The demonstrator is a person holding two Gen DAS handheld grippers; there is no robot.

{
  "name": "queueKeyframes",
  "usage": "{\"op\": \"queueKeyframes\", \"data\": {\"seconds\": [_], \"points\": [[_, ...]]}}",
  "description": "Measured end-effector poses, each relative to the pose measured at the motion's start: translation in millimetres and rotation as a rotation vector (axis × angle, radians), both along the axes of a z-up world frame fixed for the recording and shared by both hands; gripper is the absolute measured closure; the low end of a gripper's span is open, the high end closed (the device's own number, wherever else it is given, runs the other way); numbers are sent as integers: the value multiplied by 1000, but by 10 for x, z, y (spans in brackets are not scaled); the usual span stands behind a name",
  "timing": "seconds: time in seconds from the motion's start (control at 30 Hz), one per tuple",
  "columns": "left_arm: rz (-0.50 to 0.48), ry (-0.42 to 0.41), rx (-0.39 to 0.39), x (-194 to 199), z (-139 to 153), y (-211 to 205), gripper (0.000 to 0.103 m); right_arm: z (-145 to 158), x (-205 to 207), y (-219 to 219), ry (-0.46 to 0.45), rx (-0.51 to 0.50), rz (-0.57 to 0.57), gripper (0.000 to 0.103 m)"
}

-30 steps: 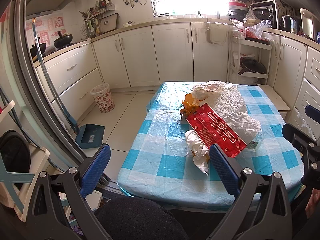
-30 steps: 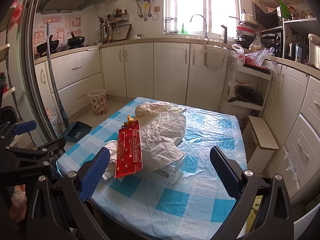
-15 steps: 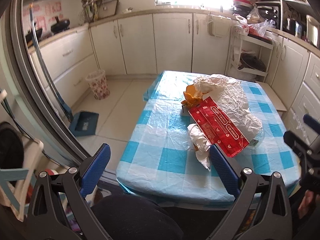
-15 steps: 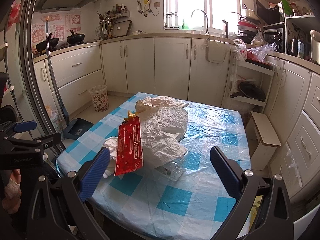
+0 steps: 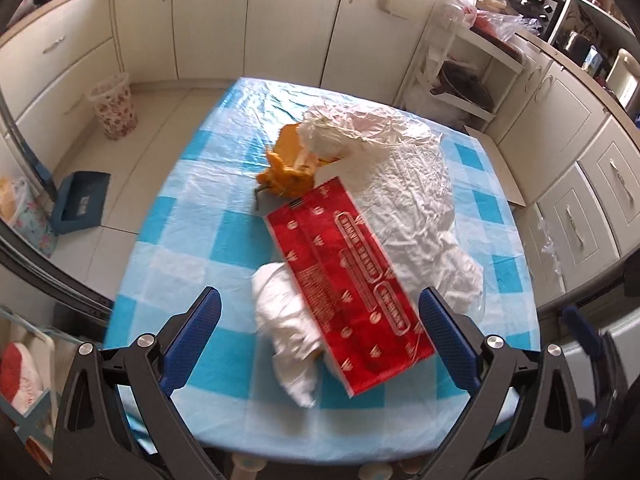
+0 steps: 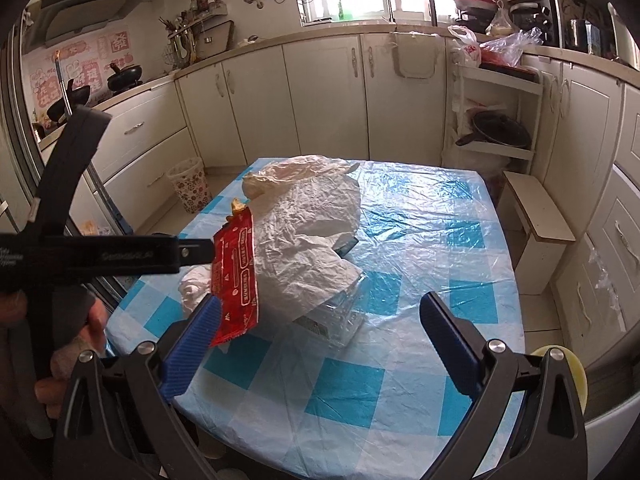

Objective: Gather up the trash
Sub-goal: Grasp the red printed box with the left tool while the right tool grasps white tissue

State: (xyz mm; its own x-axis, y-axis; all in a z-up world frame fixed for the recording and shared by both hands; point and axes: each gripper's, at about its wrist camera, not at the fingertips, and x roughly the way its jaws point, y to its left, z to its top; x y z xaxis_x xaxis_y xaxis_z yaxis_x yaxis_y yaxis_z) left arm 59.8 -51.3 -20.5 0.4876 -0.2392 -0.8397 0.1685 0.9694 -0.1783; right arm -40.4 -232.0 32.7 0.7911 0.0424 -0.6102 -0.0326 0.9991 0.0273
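2 grippers are hanging wide open, holding nothing. The left gripper (image 5: 320,332) is looking down at the red wrapper (image 5: 348,280), w/ a white tissue wad (image 5: 288,320) touching its left side & orange peel (image 5: 286,174) at its far end. Only the right gripper (image 6: 320,320) view is showing the clear plastic box (image 6: 336,316) peeking from under the big white bag (image 6: 304,236). Trash is sitting mid-table; the checked tablecloth (image 6: 420,264) is lying bare on the right side.

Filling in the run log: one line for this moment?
stage: approach | left gripper: open above red wrapper, crumpled tissue | right gripper: open, empty | white bag: on table
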Motion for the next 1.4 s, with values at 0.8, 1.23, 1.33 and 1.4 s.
{"op": "queueKeyframes", "data": {"seconds": [0.8, 1.23, 1.33, 1.4], "points": [[178, 210, -160, 576, -499, 452, 27, -144, 167, -350, 130, 247, -19, 7], [125, 242, -313, 705, -519, 482, 102, -402, 1082, -275, 230, 445, 52, 15], [112, 211, -365, 656, -417, 547, 102, -458, 1113, -298, 248, 489, 55, 31], [101, 195, -395, 635, -354, 594, 102, -462, 1100, -314, 250, 510, 61, 48]]}}
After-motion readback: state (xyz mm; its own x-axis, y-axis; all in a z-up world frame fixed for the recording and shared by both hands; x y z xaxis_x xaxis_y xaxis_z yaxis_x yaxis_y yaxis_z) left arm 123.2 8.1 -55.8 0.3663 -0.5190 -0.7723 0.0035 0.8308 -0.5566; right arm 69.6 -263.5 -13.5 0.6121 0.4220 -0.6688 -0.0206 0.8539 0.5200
